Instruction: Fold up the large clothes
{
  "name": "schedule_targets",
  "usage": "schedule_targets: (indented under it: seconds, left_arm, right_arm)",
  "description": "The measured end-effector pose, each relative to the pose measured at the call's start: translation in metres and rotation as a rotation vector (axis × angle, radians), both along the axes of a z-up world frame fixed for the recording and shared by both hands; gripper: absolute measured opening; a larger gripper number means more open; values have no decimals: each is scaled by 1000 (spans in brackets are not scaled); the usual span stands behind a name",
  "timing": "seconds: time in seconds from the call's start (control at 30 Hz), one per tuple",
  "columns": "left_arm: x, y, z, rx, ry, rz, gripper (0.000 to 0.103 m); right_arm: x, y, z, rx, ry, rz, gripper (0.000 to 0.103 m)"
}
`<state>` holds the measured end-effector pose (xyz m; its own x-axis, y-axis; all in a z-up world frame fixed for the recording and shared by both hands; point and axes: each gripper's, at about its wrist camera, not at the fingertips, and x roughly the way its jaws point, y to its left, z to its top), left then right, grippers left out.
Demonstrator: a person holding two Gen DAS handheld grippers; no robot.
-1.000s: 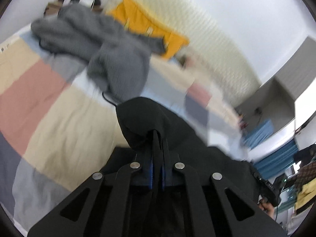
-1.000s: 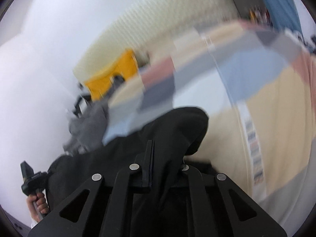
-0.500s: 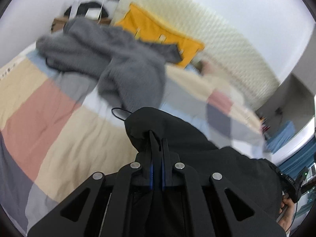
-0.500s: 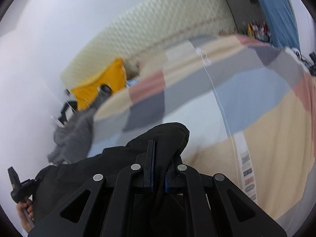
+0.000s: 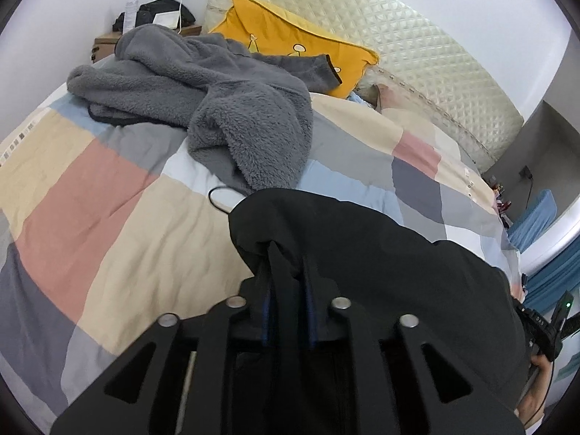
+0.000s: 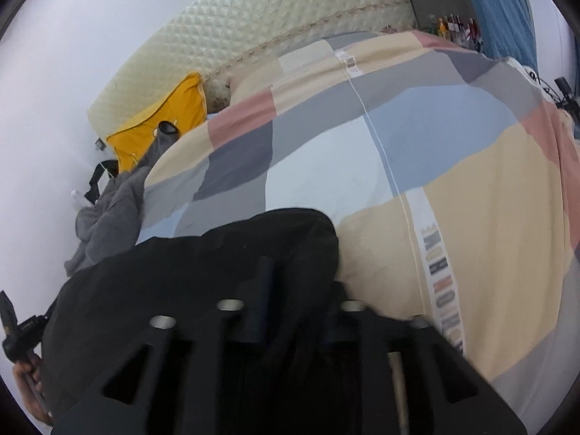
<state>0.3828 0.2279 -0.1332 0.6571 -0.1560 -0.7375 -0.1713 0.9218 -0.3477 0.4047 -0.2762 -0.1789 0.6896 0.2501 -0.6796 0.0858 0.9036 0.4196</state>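
A large black garment [image 5: 362, 253] hangs stretched between both grippers above the patchwork bed cover [image 5: 108, 195]. My left gripper [image 5: 288, 253] is shut on one bunched corner of it. My right gripper [image 6: 286, 272] is shut on the other corner [image 6: 253, 239]; its right finger is hidden under the cloth. The far gripper and the hand holding it show at the frame edge in each view.
A grey fleece garment [image 5: 224, 98] lies crumpled at the bed's far left, partly over a yellow pillow [image 5: 290, 47]. A quilted cream headboard [image 5: 417, 54] runs behind. A nightstand with a bottle [image 5: 131, 3] stands at the far left. A thin black cord loop [image 5: 221, 199] lies on the cover.
Both grippers have moved with the black garment held, and the views have shifted and steadied. The garment stays spread between them.
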Motion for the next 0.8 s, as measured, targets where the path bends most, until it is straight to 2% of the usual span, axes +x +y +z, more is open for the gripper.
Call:
schedule_targets:
  seconds: [0.03,0.07,0.1,0.13,0.17,0.27,0.4,0.53,0.6,0.67,0.8]
  left_arm:
    - [-1,0,1,-19,1,-11,33]
    - [-5,0,5,-41,1,-24,54]
    - [-9,0,9,-40,-11,-21,72]
    - [-15,-1,17,-29,-40,-10,76]
    - [-23,-3,27,-9,-75,0,78]
    - [-37,-15,48,8,-107,-2,78]
    - [-62,-48,83,96,-169,-42,79]
    - [-93,-80,121,129,-246,-116,79]
    - [-109,-94,141,160,-288,-146,79]
    - [-124,-107,161,182,-328,-177,79]
    - [-167,-126,205,202,-418,-244,79]
  right_arm:
    - [-3,1,0,10,4,10,38]
    - [-5,3,2,3,12,11,53]
    - [-8,4,4,-7,13,8,68]
    - [-12,6,8,-18,7,6,72]
    - [-18,8,15,-32,-10,6,73]
    - [-36,12,35,-71,-39,-10,73]
    - [-71,24,76,-118,-122,-32,73]
    - [-122,50,140,-189,-276,-44,73]
    - [-150,66,173,-205,-358,-31,74]
    - [-178,80,202,-212,-432,-18,79]
    - [-226,100,249,-217,-542,25,80]
